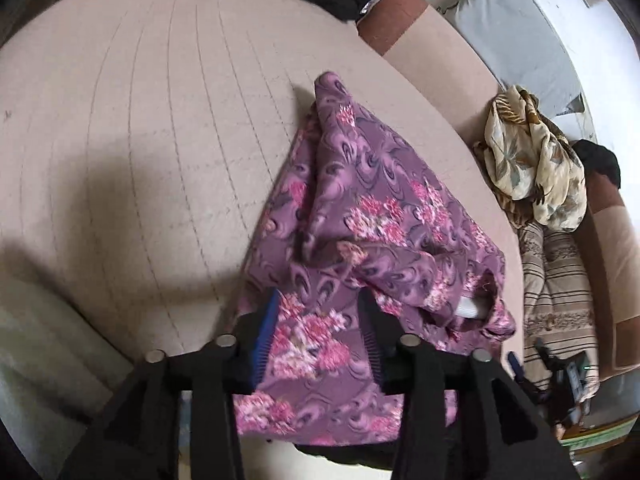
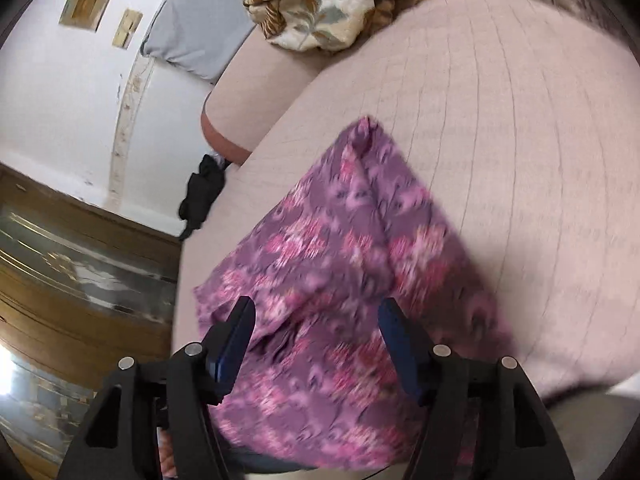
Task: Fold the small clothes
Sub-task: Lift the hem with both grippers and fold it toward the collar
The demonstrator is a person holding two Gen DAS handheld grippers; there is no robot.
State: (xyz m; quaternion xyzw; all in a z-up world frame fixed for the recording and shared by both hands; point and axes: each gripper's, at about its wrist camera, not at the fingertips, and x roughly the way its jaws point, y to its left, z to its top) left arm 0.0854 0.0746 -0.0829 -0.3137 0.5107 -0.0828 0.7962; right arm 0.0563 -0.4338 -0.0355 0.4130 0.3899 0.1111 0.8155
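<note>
A purple garment with pink flowers (image 1: 360,216) lies bunched on the pale pink quilted cushion (image 1: 140,140), its near edge hanging over the cushion's front. My left gripper (image 1: 318,314) stands open just above that near edge, the cloth lying loose between its blue-padded fingers (image 1: 267,332). In the right wrist view the same garment (image 2: 332,248) looks blurred, and my right gripper (image 2: 316,322) is open wide over its near part. The pads press on nothing.
A cream leaf-print cloth (image 1: 532,160) is heaped on the sofa's back ledge, with a striped cloth (image 1: 560,280) beside it. A grey pillow (image 1: 512,32) leans on the wall. A black garment (image 2: 200,192) hangs off the cushion's far edge. A wooden cabinet (image 2: 80,280) stands left.
</note>
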